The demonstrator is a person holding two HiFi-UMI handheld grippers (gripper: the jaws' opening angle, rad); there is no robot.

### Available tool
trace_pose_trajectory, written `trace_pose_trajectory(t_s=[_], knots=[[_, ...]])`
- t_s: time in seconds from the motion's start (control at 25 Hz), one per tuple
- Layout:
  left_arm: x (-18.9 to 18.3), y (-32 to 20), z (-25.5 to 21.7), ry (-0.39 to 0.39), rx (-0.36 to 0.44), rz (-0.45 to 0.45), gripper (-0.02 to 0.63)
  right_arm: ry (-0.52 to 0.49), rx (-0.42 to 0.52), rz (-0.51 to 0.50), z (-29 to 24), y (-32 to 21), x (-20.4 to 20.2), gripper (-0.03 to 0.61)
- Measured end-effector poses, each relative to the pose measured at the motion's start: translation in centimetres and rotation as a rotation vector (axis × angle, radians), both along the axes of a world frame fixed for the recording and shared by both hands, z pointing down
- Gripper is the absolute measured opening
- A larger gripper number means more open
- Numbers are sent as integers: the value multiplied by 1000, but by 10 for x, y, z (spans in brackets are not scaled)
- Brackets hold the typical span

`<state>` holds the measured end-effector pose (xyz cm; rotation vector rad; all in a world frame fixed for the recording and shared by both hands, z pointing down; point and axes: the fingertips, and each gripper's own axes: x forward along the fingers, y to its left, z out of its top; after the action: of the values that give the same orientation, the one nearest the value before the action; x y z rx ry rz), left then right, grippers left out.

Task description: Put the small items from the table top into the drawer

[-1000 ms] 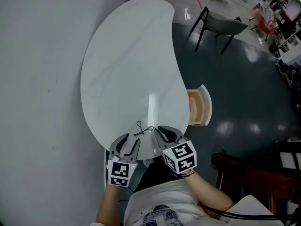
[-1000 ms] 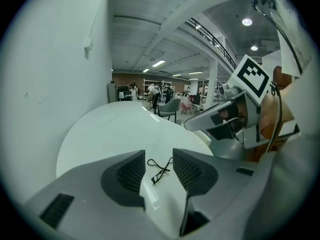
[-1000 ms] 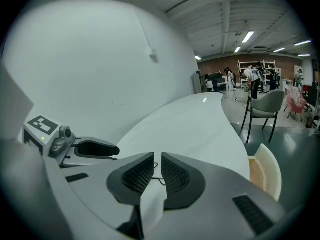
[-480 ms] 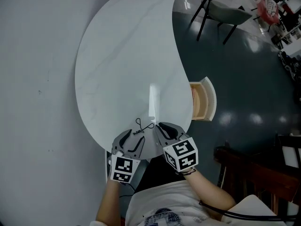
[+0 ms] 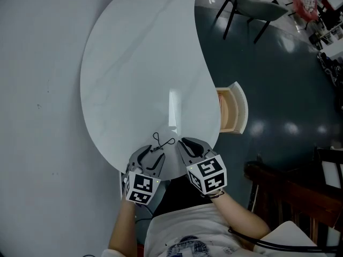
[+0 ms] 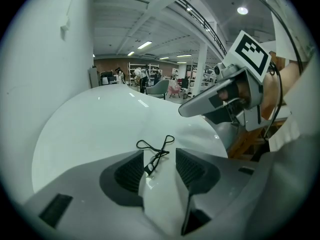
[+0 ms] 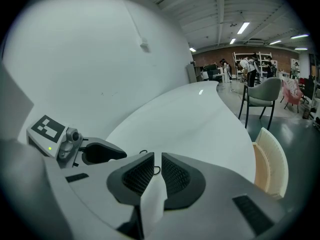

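- Grey wall (image 5: 37, 100) runs along the left edge of a white, bean-shaped table (image 5: 139, 63); its top is bare apart from one item.
- Left claw (image 5: 150, 155) hovers at the near edge, tipped down at the top. Its jaws are spread wide and have just been opening. The tail of the cord lies between them, but neither pad presses on it, so nothing is gripped.
- The cord (image 6: 159, 152), a thin black thing with two loops, lies flat at the near edge between the two claws, its loops pointing toward the middle of the table.
- Right claw (image 7: 155, 160) sits just beside the cord on its right, tipped down too. Its jaws are drawn close, leaving only a narrow slit, and they grip nothing; a bit of the cord shows beyond the slit.
- The drawer (image 5: 241, 108) stands pulled out under the right edge, well apart from the cord. The table edge hides part of its inside, so I cannot tell what it holds.
- Dark floor and a chair (image 5: 257, 7) lie past the far right.
- Progress, as I judge it: the drawer is ready and the cord looks like the only item left on top. It has yet to be pinched, lifted, carried to the right edge and dropped in.
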<state>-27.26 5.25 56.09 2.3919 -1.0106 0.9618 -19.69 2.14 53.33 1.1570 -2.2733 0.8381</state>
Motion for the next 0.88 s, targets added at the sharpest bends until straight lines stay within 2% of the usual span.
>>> trace_pose_trajectory(t_s=[0.28, 0.4, 0.88], knots=[[-4, -3, 7, -44, -5, 30, 182, 3, -13, 5, 2, -3, 6, 60], [-5, -4, 7, -49, -5, 27, 149, 6, -13, 8, 3, -5, 10, 60], [1, -3, 12, -61, -7, 35, 96, 5, -22, 31, 6, -6, 21, 60]])
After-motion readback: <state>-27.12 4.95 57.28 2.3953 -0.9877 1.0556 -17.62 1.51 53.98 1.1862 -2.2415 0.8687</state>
